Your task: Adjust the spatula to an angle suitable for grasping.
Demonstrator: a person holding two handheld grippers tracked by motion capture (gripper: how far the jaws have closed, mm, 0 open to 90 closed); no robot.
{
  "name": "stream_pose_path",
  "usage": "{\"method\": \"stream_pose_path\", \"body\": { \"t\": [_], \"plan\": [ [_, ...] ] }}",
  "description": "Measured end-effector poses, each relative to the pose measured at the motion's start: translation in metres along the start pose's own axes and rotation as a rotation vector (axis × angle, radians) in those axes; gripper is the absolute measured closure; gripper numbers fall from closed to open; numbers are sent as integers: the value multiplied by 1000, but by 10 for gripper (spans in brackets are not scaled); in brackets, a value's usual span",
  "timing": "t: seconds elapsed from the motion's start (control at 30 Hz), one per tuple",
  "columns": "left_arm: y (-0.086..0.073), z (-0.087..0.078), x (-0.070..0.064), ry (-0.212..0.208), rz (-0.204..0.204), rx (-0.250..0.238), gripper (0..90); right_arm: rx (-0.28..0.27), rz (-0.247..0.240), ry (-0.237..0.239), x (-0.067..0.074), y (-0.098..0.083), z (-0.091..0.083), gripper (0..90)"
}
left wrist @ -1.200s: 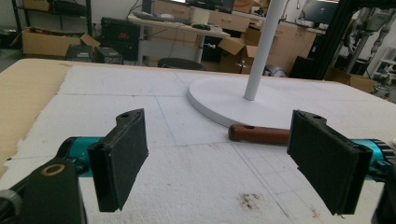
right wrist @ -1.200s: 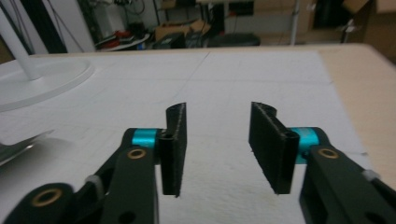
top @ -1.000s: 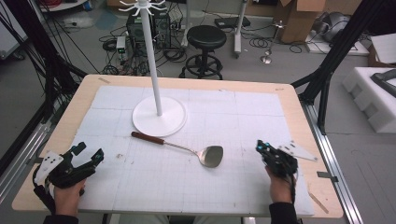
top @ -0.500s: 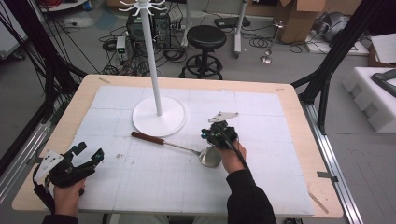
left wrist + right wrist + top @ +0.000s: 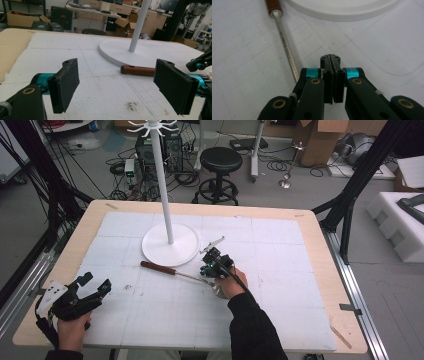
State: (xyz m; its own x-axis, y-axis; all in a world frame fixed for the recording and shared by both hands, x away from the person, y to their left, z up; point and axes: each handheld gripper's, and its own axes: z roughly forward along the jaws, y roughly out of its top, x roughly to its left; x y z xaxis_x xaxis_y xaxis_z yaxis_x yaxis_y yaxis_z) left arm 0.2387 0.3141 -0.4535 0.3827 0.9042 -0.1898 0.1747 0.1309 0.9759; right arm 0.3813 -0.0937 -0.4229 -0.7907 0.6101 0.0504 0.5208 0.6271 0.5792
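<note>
The spatula (image 5: 177, 274) lies flat on the white foam mat (image 5: 280, 270), its brown wooden handle (image 5: 272, 5) just beside the round base of the white hook stand (image 5: 170, 245), its blade under my right hand. My right gripper (image 5: 332, 61) hangs over the mat just beside the steel shank (image 5: 287, 52), jaws pressed together on nothing, probably poised to reopen around it. My left gripper (image 5: 120, 85) rests near the table's near-left corner, jaws spread wide, aimed at the handle.
</note>
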Motion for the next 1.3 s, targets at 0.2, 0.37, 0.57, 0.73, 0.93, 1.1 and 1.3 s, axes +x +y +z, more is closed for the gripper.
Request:
{"method": "stream_pose_path", "body": {
  "t": [0.2, 0.37, 0.57, 0.73, 0.93, 1.1, 1.3],
  "plan": [
    [0, 0, 0, -2, 0, -1, 207, 43, -43, 46, 5, -2, 2, 900],
    [0, 0, 0, -2, -1, -1, 207, 46, -66, 82, 12, -7, 0, 900],
    [0, 0, 0, -2, -1, -1, 207, 53, -88, 119, 20, -15, -5, 900],
    [0, 0, 0, -2, 0, -1, 208, 71, -123, 143, 31, -19, -9, 900],
    [0, 0, 0, -2, 0, 0, 209, 63, -139, 191, 38, -30, -14, 900],
    [0, 0, 0, -3, 0, 1, 214, 60, -146, 214, 43, -35, -18, 900],
    [0, 1, 0, -7, -2, 5, 271, -47, -85, 163, 35, -45, -37, 900]
  ]
}}
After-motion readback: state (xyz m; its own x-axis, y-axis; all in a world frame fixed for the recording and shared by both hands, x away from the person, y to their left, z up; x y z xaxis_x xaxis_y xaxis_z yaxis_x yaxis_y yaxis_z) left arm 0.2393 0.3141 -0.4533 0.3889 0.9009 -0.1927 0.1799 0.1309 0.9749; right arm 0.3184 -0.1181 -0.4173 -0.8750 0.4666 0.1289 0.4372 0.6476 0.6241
